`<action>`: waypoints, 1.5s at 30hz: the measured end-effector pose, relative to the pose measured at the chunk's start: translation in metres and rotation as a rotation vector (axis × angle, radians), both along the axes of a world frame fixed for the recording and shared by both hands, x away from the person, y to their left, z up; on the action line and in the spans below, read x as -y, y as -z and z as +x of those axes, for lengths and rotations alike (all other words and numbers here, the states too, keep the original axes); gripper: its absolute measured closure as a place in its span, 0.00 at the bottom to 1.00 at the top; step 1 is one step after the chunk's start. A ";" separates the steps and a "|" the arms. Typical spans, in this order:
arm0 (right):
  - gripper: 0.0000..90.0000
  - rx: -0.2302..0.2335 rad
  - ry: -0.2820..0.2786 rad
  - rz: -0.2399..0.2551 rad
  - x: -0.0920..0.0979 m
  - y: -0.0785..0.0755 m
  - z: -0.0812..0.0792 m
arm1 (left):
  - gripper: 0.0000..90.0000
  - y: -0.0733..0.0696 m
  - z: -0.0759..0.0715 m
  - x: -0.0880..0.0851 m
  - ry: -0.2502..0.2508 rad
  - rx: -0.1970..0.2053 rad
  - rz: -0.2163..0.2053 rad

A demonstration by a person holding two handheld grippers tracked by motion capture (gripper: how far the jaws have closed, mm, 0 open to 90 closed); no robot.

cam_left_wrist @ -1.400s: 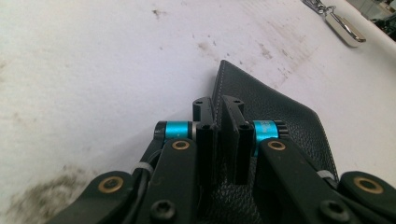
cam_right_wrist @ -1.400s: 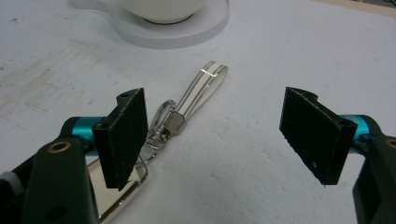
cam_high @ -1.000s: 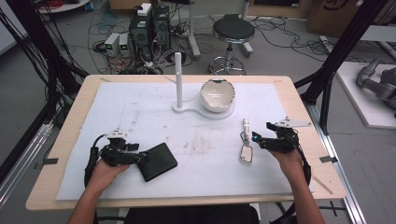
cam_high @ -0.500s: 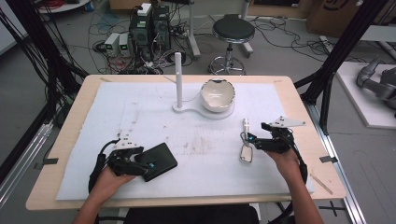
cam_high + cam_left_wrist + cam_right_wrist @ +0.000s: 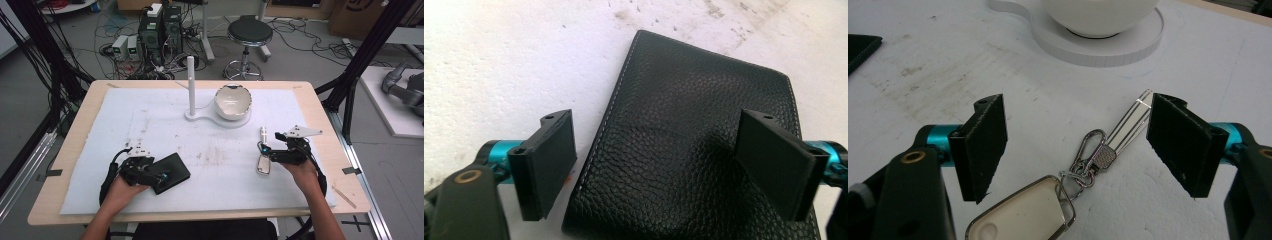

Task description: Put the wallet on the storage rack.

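A black leather wallet (image 5: 170, 172) lies flat on the white mat at the near left. My left gripper (image 5: 152, 174) is low over its left end, and its jaws have just been opening. In the left gripper view the wallet (image 5: 689, 140) lies under my left gripper (image 5: 659, 150): one jaw hangs over the mat, the other over the leather, neither pressing. At the right, a silver key fob (image 5: 263, 164) with a clip ring and a metal strap (image 5: 1130, 122) rests on the mat. My right gripper (image 5: 1078, 130) stands open around the key fob (image 5: 1023, 215) and its ring, apart from them.
A white stand with an upright post (image 5: 190, 85) and a white bowl (image 5: 232, 101) on its round base sits at the far middle of the mat (image 5: 150, 120). The wooden table edge (image 5: 200, 216) runs close to both forearms.
My left gripper has shifted slightly toward the near edge and onto the wallet's left end. My right gripper and the key fob have not moved.
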State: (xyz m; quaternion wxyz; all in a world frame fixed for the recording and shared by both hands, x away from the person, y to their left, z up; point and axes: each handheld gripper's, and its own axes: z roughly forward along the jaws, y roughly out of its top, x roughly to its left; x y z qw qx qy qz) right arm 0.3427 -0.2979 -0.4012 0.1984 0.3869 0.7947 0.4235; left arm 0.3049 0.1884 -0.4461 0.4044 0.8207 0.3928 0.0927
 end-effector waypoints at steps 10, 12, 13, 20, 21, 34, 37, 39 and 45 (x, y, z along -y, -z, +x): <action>0.27 -0.004 -0.016 -0.002 -0.001 0.001 0.001 | 0.47 0.000 0.012 -0.023 0.041 -0.084 -0.116; 0.27 -0.005 -0.017 -0.001 -0.001 0.001 0.001 | 0.50 0.001 0.014 -0.026 0.035 -0.097 -0.141; 0.27 -0.008 -0.022 -0.003 -0.001 0.001 0.000 | 0.56 0.003 0.018 -0.031 0.037 -0.124 -0.179; 0.27 -0.015 -0.037 -0.006 -0.003 0.002 0.001 | 0.64 0.005 0.033 -0.043 0.065 -0.228 -0.254; 0.27 -0.015 -0.037 -0.006 -0.003 0.002 0.001 | 0.64 0.004 0.034 -0.043 0.072 -0.233 -0.250; 0.27 -0.015 -0.052 -0.015 -0.006 0.002 0.002 | 0.77 0.003 0.034 -0.041 0.036 -0.238 -0.224; 0.27 -0.018 -0.052 -0.014 -0.006 0.002 0.002 | 0.76 0.004 0.036 -0.043 0.032 -0.263 -0.250; 0.27 -0.018 -0.056 -0.016 -0.006 0.002 0.002 | 0.77 0.006 0.039 -0.046 0.025 -0.291 -0.283; 0.27 -0.017 -0.059 -0.020 -0.006 0.002 0.002 | 0.79 0.006 0.038 -0.045 0.024 -0.285 -0.274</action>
